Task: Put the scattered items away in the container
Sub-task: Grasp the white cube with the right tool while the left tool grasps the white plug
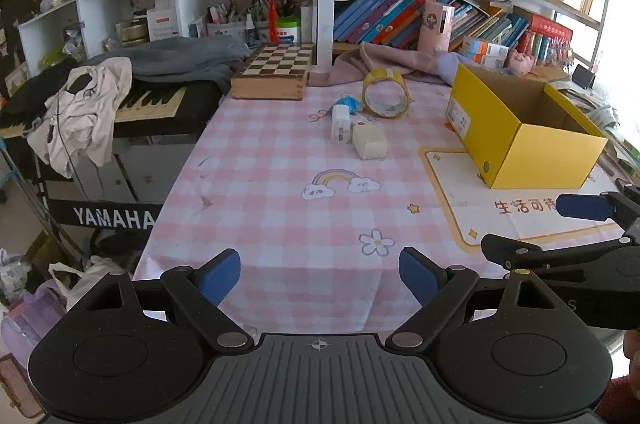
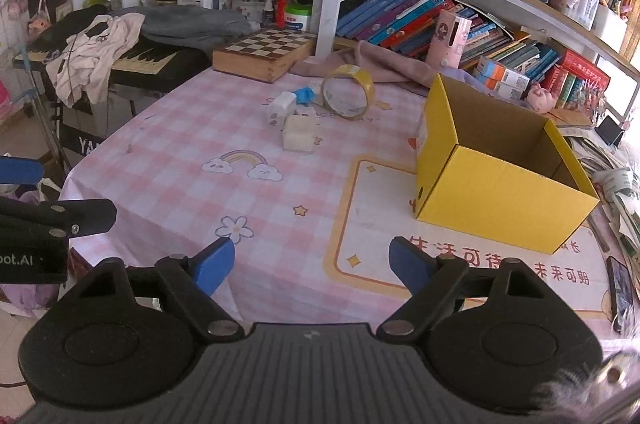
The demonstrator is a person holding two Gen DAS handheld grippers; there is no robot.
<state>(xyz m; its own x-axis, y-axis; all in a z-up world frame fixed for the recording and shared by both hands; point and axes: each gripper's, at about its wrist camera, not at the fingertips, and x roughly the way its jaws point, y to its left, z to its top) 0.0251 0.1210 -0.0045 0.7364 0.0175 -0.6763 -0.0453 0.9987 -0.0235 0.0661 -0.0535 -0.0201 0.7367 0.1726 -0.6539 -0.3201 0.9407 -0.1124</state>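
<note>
An open yellow cardboard box stands on the right of the pink checked tablecloth. Farther back lie a roll of yellow tape standing on edge, a white charger block, a cream block and a small blue item. My left gripper and right gripper hover open over the table's near edge, nothing between their blue pads. The right gripper's blue fingers show at the left view's right edge.
A wooden chess box and a pink cloth sit at the table's back. A keyboard draped with clothes stands left. Bookshelves fill the rear wall. A phone and papers lie at the right edge.
</note>
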